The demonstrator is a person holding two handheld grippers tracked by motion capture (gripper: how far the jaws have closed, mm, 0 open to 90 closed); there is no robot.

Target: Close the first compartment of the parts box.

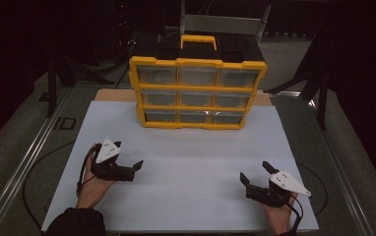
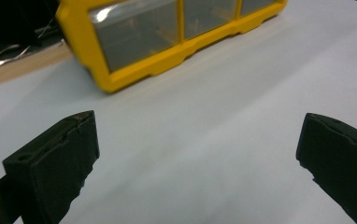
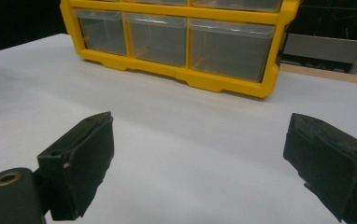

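Resting low over the white table sheet (image 1: 186,162), both grippers sit near the person's edge, well apart from each other. Left gripper (image 1: 136,166) has jaws spread wide, nothing between them; right gripper (image 1: 256,173) likewise gaping and empty. Yellow drawer cabinet (image 1: 197,92) stands upright at the far middle of the sheet, clear drawers facing the person, all apparently pushed in, black handle on top. Both jaw pairs angle toward it, probably a ready pose before reaching for a drawer. Drawer contents too blurred to tell.
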